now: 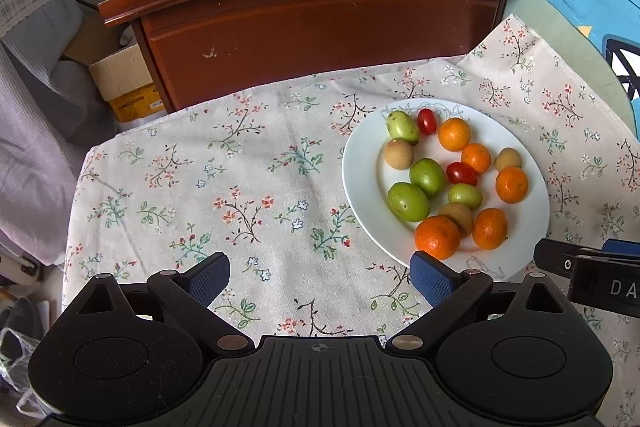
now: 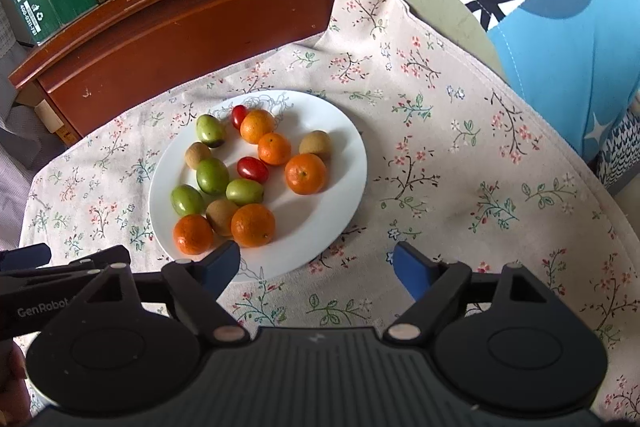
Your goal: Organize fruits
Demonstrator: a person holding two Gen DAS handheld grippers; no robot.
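Both grippers hang wide-jawed and empty over the floral tablecloth (image 1: 248, 195), the left gripper (image 1: 320, 277) beside the white plate (image 1: 360, 187), the right gripper (image 2: 316, 267) at its near rim. All the fruit lies mixed on that plate: five mandarins (image 2: 306, 173), four green jujubes (image 2: 212, 176), three brown longans (image 2: 315, 144), two cherry tomatoes (image 2: 253, 169). Unsorted as they lie, this fits either gathering done or sorting due. Neighbours crowd each fruit closely. A wooden cabinet (image 1: 320, 39) stands behind.
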